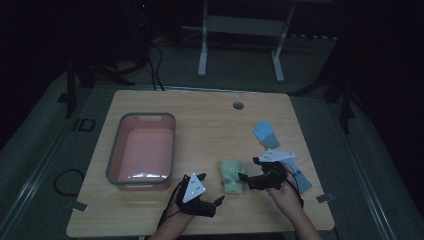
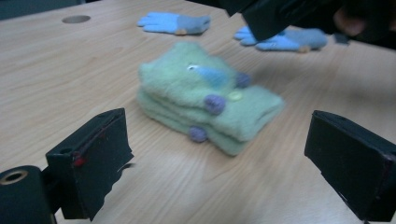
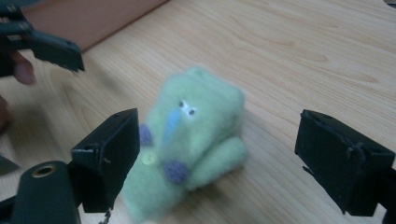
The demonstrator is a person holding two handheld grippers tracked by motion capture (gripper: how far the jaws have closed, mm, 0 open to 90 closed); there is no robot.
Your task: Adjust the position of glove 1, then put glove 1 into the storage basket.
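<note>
Left gripper (image 1: 212, 189) at 6 o'clock on table (image 1: 210, 120), jaws spread wide, nothing held. Right gripper (image 1: 243, 177) at 5 o'clock, jaws equally wide apart and empty, aimed at folded green mitten pair (image 1: 232, 176) lying just beside it. Mittens stacked flat, purple dots and blue patch on top. Pink basin (image 1: 142, 150) at 9 o'clock. Blue glove (image 1: 265, 134) at 2 o'clock; second blue glove (image 1: 300, 176) at 4 o'clock, partly under right hand (image 1: 286, 192).

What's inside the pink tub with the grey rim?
Nothing that I can see. The pink plastic tub shows a bare pink floor with a bright glare near its front wall. The strip just behind that front wall is hidden from the high view.
</note>
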